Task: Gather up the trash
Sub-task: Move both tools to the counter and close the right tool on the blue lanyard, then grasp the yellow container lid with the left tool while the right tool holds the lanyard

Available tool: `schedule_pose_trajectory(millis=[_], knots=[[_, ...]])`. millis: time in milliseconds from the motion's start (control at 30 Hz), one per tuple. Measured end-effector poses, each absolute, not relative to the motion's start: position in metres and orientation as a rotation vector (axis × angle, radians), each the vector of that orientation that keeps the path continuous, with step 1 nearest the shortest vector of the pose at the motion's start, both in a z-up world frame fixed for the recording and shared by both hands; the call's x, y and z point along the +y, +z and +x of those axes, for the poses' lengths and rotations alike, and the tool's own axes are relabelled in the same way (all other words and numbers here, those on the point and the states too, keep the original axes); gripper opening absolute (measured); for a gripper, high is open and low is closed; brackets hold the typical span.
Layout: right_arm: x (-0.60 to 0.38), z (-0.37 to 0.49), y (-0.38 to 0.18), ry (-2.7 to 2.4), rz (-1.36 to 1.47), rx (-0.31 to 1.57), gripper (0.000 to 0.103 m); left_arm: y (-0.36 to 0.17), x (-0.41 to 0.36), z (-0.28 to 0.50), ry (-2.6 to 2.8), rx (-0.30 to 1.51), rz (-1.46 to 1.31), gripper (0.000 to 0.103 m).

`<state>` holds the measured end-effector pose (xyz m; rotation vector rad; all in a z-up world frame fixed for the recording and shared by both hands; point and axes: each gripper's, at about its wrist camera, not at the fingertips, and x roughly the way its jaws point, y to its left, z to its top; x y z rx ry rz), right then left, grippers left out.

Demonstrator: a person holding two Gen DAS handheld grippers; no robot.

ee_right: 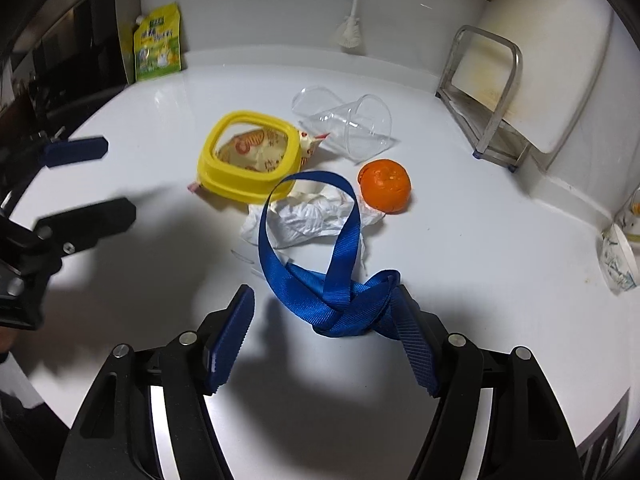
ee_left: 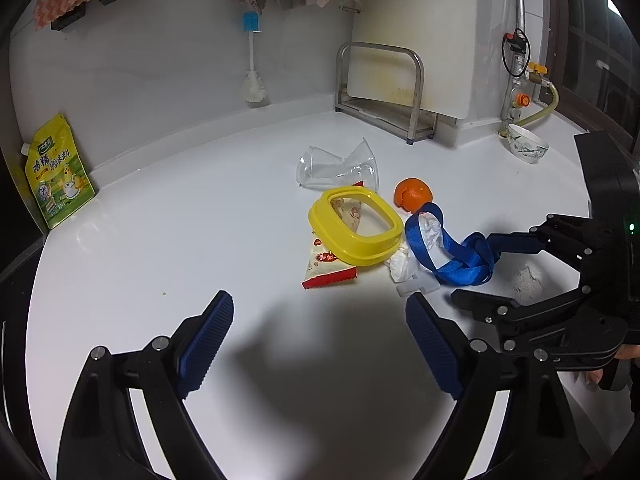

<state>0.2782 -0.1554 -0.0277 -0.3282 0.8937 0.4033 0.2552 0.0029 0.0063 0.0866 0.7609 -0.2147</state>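
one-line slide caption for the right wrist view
Right tool open around a knotted blue strap beside tissue, orange and yellow lid.

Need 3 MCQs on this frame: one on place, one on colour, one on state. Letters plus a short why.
1. Where does the yellow ring lie?
A. on the snack wrapper
B. inside the bowl
C. on the metal rack

2. What colour is the strap at the right gripper?
A. red
B. blue
C. green

3. How does the clear plastic cup sit?
A. upright
B. stacked in the bowl
C. on its side

Key: 1 A, the snack wrapper shows through and sticks out under the ring. 2 B, the woven band is plainly blue in both views. 3 C, its open mouth faces sideways on the counter.
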Motion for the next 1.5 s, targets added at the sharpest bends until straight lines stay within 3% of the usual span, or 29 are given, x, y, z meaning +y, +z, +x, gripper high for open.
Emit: schedule_pose_trajectory(millis=[167, 333, 667, 1500], knots=[[-0.162, 0.281, -0.032, 0.417, -0.277, 0.935, 0.020, 0.007, 0.000, 0.256, -0.215, 0.762, 0.080, 0.086], [-0.185, 0.272, -0.027, 0.401, -0.126, 0.922, 0.012, 0.007, -0.003, 0.257, -0.213, 0.755, 0.056, 0.086], [-0.265, 0.251, -0.022, 0.250, 0.218, 0.825, 0.010, 0.007, -0.020, 0.273, -0.162, 0.747, 0.025, 0.090], [-0.317, 0.245, -0.020, 0.288, 0.413, 0.740, 0.010, -0.010, -0.077, 0.330, 0.172, 0.782, 0.059, 0.094]])
